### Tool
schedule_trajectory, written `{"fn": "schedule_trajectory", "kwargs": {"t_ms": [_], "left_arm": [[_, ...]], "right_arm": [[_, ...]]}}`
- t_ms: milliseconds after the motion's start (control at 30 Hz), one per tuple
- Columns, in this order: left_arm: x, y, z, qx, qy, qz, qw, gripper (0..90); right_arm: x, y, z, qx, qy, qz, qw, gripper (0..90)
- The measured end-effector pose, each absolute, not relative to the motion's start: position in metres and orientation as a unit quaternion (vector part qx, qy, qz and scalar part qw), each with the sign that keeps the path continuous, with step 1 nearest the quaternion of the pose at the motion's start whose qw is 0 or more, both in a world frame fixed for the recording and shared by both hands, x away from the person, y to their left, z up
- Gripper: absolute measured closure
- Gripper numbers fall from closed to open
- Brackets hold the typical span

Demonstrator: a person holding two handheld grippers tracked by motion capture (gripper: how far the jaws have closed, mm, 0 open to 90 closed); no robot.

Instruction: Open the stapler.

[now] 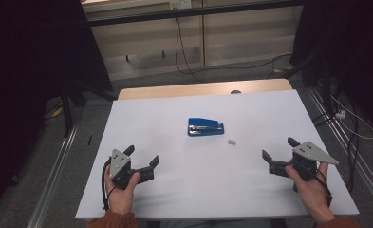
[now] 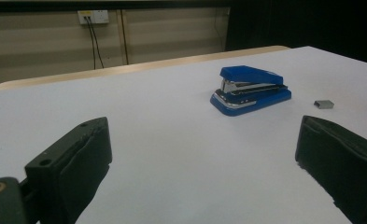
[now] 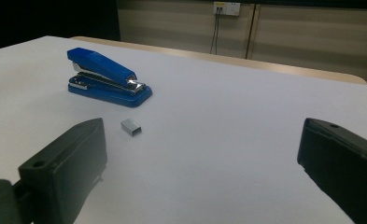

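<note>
Now both grippers rest low on the white table (image 1: 165, 199), jaws spread wide, holding nothing: left gripper (image 1: 142, 157) at seven o'clock, right gripper (image 1: 279, 149) at four. Dead centre sits the blue stapler (image 1: 205, 127), staple block (image 1: 231, 141) just beside it at four o'clock.
</note>
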State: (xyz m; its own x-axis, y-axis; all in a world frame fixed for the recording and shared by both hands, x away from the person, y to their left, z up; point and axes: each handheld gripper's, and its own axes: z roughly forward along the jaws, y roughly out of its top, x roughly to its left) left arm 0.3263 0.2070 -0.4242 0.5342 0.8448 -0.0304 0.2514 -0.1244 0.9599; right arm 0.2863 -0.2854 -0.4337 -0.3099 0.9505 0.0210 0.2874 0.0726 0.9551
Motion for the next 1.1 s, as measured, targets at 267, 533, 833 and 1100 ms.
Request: {"fn": "schedule_trajectory", "kwargs": {"t_ms": [267,533,833,1100], "left_arm": [[0.328,0.204,-0.424,0.702,0.395,0.279,0.523,3.7],[0.329,0.206,-0.424,0.708,0.392,0.257,0.528,3.6],[0.332,0.204,-0.424,0.717,0.388,0.244,0.526,4.3],[0.344,0.194,-0.429,0.736,0.397,0.219,0.503,5.5]], "right_arm": [[0.286,-0.285,-0.435,0.473,0.657,0.487,0.328,1.1],[0.287,-0.281,-0.434,0.465,0.66,0.484,0.337,1.0],[0.295,-0.267,-0.436,0.437,0.682,0.497,0.312,1.2],[0.302,-0.255,-0.432,0.425,0.687,0.502,0.309,0.7]]}}
